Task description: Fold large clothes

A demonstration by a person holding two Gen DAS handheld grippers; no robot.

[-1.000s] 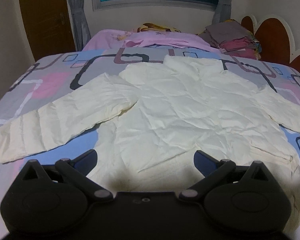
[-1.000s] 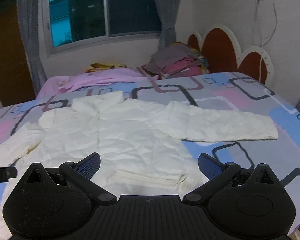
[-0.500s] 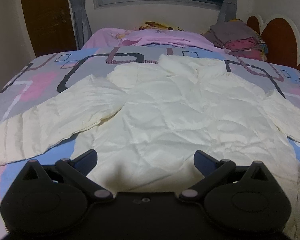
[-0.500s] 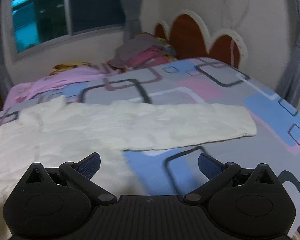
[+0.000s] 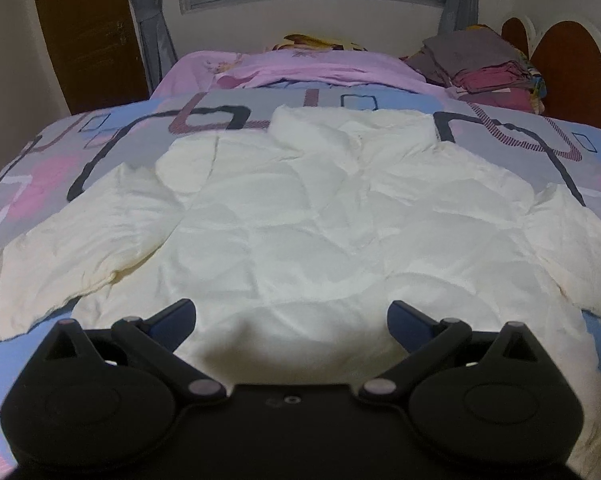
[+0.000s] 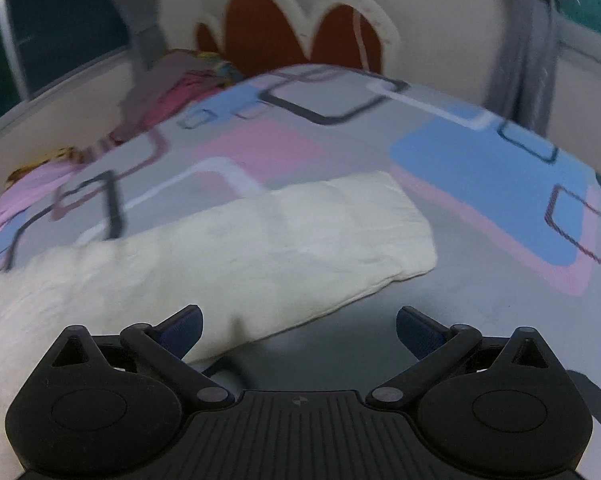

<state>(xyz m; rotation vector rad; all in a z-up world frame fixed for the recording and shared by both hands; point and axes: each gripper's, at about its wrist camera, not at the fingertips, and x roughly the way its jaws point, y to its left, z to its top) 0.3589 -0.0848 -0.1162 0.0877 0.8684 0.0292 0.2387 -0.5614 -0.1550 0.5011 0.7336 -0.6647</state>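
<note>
Pretty much the whole middle of the bed (image 5: 52, 152) was covered by the cream jacket (image 5: 300, 216), lying flat, so nothing blocked a pass above it. Only real obstacles sat far off: a pile of folded clothes (image 5: 480, 64) at far right by the headboard (image 6: 292, 36) and pink bedding (image 5: 320, 68) under the window. Bare sheet lay right of the sleeve (image 6: 300, 240).

Black left claw (image 5: 291, 318), blue pads (image 5: 176, 316), silver pivots
</note>
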